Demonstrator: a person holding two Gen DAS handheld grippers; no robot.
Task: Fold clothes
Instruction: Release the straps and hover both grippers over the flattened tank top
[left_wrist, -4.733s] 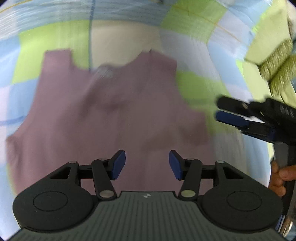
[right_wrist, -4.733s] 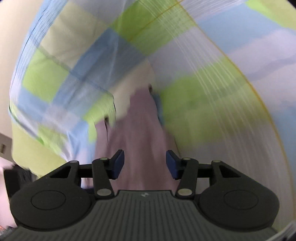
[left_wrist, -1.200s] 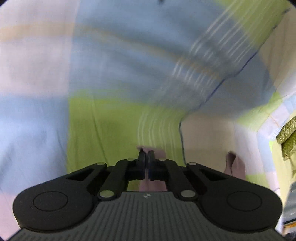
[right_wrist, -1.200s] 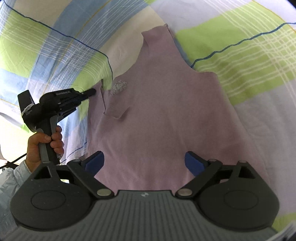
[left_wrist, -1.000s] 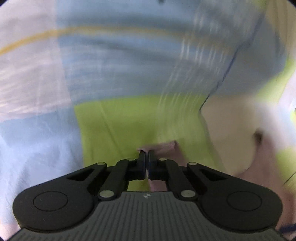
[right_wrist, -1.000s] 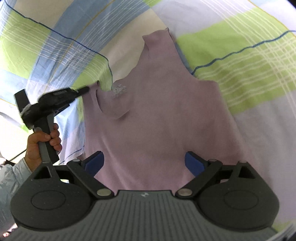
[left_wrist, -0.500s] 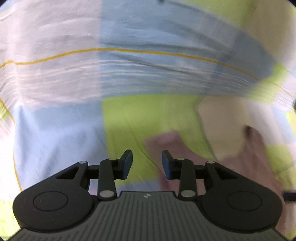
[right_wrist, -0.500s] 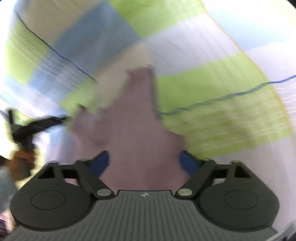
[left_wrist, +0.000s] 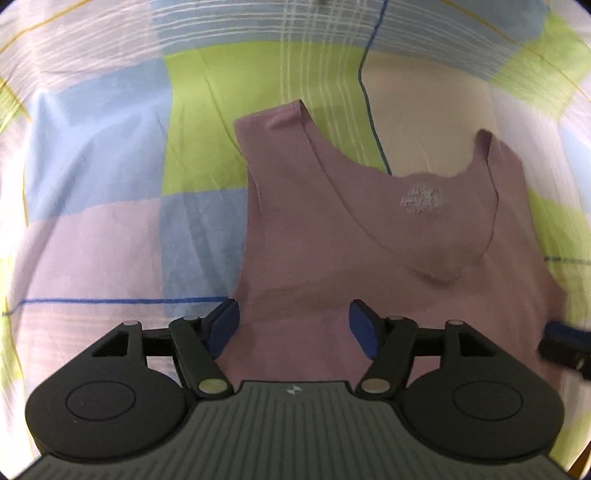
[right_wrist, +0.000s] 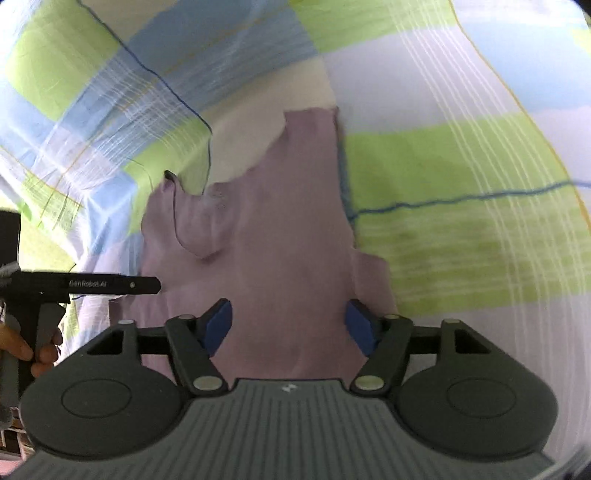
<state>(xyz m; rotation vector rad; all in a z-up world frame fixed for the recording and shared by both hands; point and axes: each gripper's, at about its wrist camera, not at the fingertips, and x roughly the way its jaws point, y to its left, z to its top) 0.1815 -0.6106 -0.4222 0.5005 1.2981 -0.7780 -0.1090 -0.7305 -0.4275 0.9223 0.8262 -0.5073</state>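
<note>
Hovering with their blue pads spread wide and nothing between them, the left hand-held gripper (left_wrist: 294, 325) and the right hand-held gripper (right_wrist: 287, 325) both hang released over the near part of a mauve tank top (left_wrist: 369, 251). It lies spread flat on a bed sheet (left_wrist: 110, 147) checked in green, blue, pink and cream, its long axis running straight away from both grippers, with the hem end nearest, out of view beneath them, and the two shoulder straps farthest. In the right wrist view the left hand-held gripper reaches in over the garment's left edge, so each gripper has its own side within reach. Its side reads roughly "GenRobot.AI", though blurred. A pale printed patch (left_wrist: 423, 197) below the neckline is too smeared to read.
</note>
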